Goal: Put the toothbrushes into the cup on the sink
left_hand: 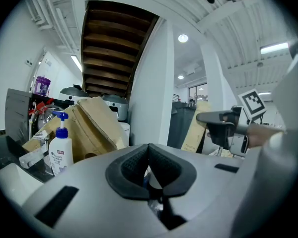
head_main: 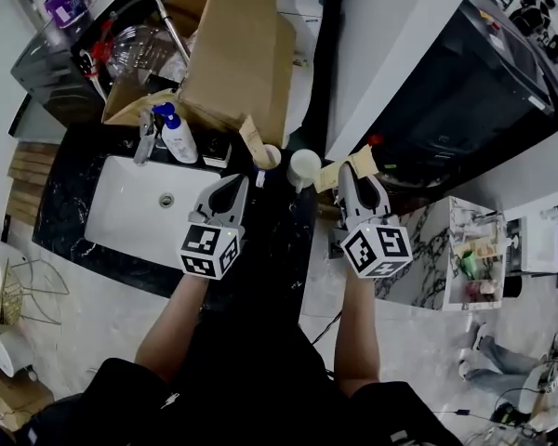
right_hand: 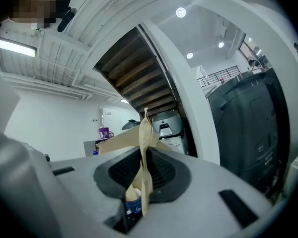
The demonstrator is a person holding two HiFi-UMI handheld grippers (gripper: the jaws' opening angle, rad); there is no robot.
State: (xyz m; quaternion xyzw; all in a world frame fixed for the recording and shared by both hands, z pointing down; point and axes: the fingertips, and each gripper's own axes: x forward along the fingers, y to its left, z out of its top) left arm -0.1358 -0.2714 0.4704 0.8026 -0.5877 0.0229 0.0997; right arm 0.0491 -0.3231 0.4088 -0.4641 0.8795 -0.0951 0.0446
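right gripper (right_hand: 143, 155) clamped on paper-wrapped toothbrush (right_hand: 145, 133); looks light, wrapper floppy, so grab stiff middle. left gripper (left_hand: 149, 157) clenched shut.

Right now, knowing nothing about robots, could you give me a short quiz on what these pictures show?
1. Pick one. What does the right tool grip?
A) a tan paper packet
B) a sponge
C) nothing

2. True or false: the left tool has its jaws wide apart.

3. Fill in the blank: the bottle with the blue pump stands on the counter at the edge of the white ____.

Key
1. A. The packet is clamped upright between the jaws.
2. False. The jaws are shut.
3. sink
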